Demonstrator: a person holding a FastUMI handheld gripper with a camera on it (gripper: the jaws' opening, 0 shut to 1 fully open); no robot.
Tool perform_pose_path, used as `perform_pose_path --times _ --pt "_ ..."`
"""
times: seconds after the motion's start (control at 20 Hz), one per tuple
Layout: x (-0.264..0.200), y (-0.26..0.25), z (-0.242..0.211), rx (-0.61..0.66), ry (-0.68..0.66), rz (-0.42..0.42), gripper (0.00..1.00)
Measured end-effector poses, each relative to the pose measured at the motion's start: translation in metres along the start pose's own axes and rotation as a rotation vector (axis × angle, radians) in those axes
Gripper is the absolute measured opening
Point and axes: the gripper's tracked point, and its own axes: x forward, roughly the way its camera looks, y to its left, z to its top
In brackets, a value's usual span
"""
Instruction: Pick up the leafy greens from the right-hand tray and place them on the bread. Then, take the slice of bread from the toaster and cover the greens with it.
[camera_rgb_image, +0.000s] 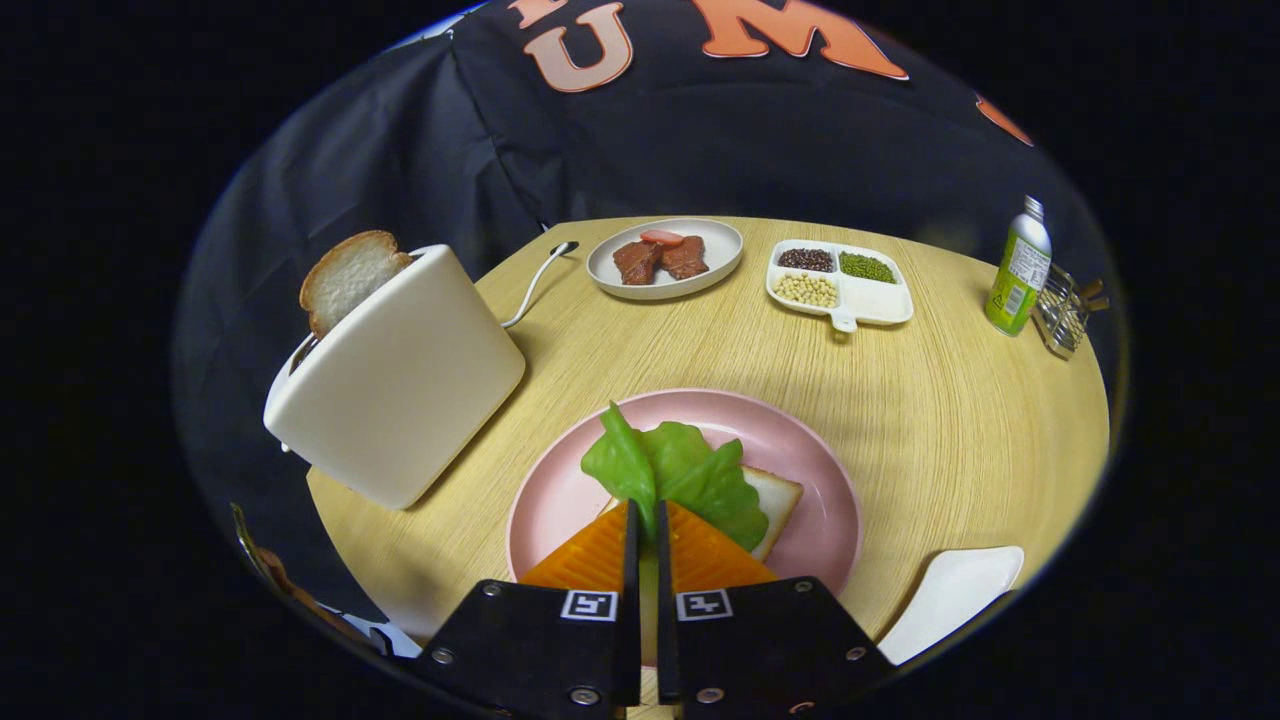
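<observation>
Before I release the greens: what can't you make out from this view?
- Bread on the plate: mostly covered by greens and claw.
- Toast: lower part hidden inside the toaster.
- Whether the greens already rest on the bread: hidden.
- White tray: cut off at the edge.

You get even overhead light, soft shadows beside the toaster (395, 375); focus stays sharp, fisheye bends the table (960, 420) rim.
</observation>
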Motion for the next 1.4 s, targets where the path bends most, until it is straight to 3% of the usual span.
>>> perform_pose_path --times 0.2,0.6,0.8,1.05,1.4 --pt "-0.004 -0.002 0.005 0.009 -0.02 -0.018 0.16" --pt "-0.034 0.001 0.049 0.062 -0.162 -0.01 0.44" --pt "-0.058 0.011 0.086 0.001 -0.281 -0.032 0.6" --pt "-0.082 0.048 0.125 -0.093 -0.406 -0.011 0.88" --pt "-0.084 0.08 0.142 -0.125 -0.426 0.024 0.93"
